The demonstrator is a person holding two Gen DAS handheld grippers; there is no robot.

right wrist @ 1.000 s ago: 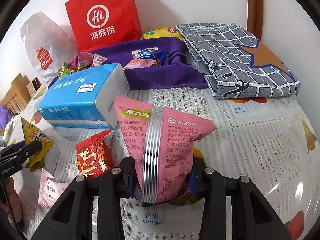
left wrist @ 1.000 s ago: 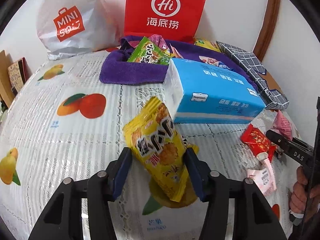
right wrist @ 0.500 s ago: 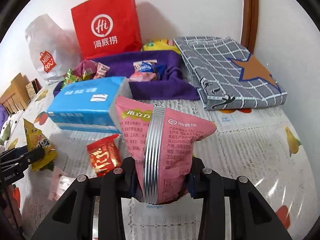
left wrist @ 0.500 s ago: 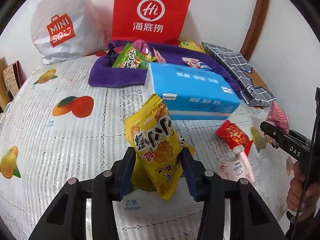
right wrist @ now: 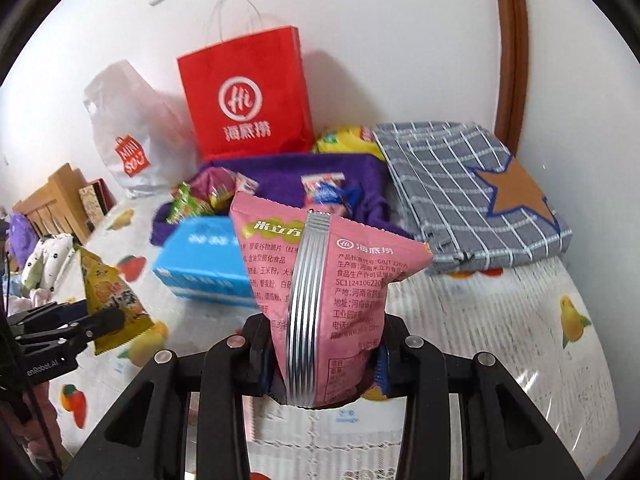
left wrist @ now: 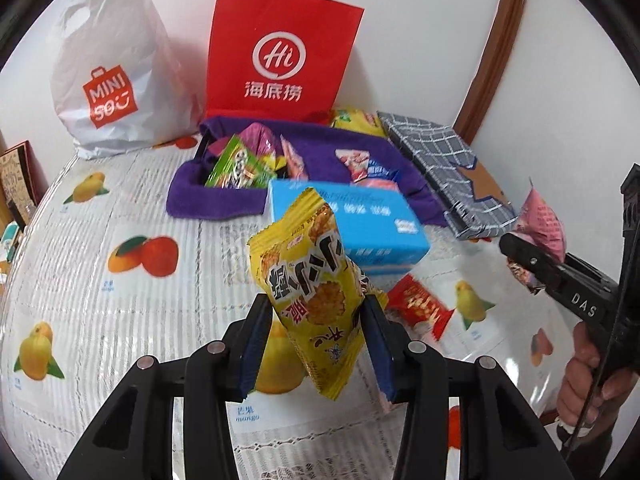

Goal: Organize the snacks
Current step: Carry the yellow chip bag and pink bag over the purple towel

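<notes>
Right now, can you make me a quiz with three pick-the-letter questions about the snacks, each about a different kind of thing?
1. Where is the blue tissue pack?
A. In front of the purple towel
B. Inside the red paper bag
C. On the folded checked cloth

2. What colour is the snack packet in the right gripper?
A. Green
B. Pink
C. White

3. What is the left gripper doing?
A. Lying on the table
B. Open and holding nothing
C. Shut on a yellow snack packet

Answers:
1 A: the pack lies on the tablecloth, nearer the cameras than the towel.
2 B: the pink snack packet stands between its jaws.
3 C: both jaws press the packet's sides, and it hangs above the table.
</notes>
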